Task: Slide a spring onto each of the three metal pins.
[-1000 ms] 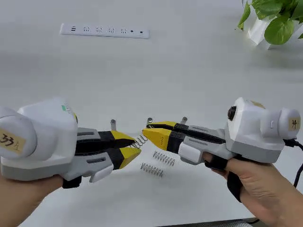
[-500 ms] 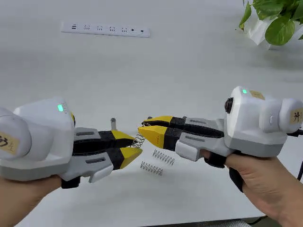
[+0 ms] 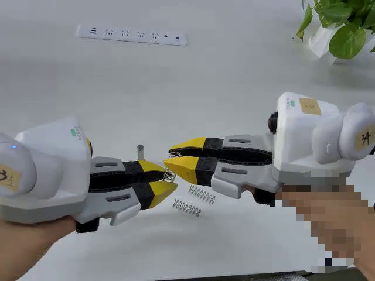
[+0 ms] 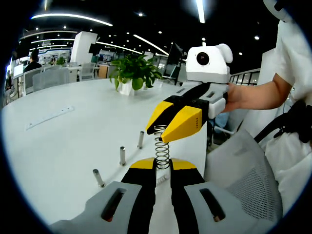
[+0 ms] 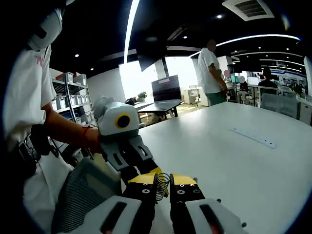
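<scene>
Right gripper (image 3: 169, 157) risen, tilted down; both it, left gripper (image 3: 169, 178) clamping spring (image 4: 162, 151).

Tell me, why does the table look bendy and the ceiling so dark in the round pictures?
Left gripper view: fisheye lens curves the table; dark ceiling, glaring light strips. Right gripper view: same bend, spring sharp. Head view: straight, evenly bright, soft shadows.

thin metal coil spring (image 3: 170, 174) held aloft, second spring (image 3: 202, 194) and third spring (image 3: 187, 208) lying parallel at its 5 o'clock, short upright pin (image 3: 140, 151) at 10 o'clock
</scene>
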The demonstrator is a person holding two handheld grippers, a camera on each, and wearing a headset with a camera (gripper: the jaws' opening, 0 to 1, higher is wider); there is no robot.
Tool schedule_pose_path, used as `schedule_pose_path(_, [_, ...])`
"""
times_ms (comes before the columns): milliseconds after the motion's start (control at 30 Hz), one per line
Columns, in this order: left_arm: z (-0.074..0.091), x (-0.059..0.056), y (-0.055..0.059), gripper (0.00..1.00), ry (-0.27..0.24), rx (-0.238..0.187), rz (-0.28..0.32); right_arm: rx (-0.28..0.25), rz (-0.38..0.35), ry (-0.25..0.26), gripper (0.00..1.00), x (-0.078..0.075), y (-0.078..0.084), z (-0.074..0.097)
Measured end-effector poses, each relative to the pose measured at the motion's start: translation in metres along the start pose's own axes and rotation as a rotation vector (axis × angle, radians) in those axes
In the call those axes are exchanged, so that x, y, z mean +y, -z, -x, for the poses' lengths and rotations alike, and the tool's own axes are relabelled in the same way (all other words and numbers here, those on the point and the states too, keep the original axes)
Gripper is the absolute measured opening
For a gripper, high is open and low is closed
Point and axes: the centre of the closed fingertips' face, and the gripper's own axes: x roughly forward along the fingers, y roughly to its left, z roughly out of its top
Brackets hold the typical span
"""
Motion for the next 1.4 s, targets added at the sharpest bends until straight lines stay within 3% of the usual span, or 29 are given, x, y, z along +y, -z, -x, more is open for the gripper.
schedule_pose_path(267, [-0.001,-0.002,-0.001,0.07,0.010,-0.009,-0.006,0.057,0.102,-0.009,0.05,0.005,0.000,0.000])
schedule_pose_path(633, [0.001,-0.003,-0.005,0.06,0.020,-0.025,-0.033,0.075,0.102,-0.035,0.07,0.007,-0.004,0.004])
schedule_pose_path(733, [0.001,-0.004,-0.006,0.06,0.026,-0.023,-0.041,0.074,0.081,-0.042,0.13,0.007,-0.007,0.006])
schedule_pose_path(800, [0.001,-0.005,-0.005,0.06,0.027,-0.017,-0.051,0.111,0.095,-0.066,0.18,0.009,-0.005,0.009])
schedule_pose_path(967, [0.001,-0.007,-0.003,0.06,0.038,0.001,-0.077,0.211,0.214,-0.149,0.18,0.010,-0.012,0.020])
schedule_pose_path(1167, [0.000,-0.011,-0.002,0.06,0.057,0.019,-0.099,0.403,0.362,-0.320,0.18,0.019,-0.010,0.026])
schedule_pose_path(1400, [-0.001,-0.014,-0.002,0.06,0.075,0.029,-0.116,0.562,0.495,-0.454,0.18,0.024,-0.001,0.021])
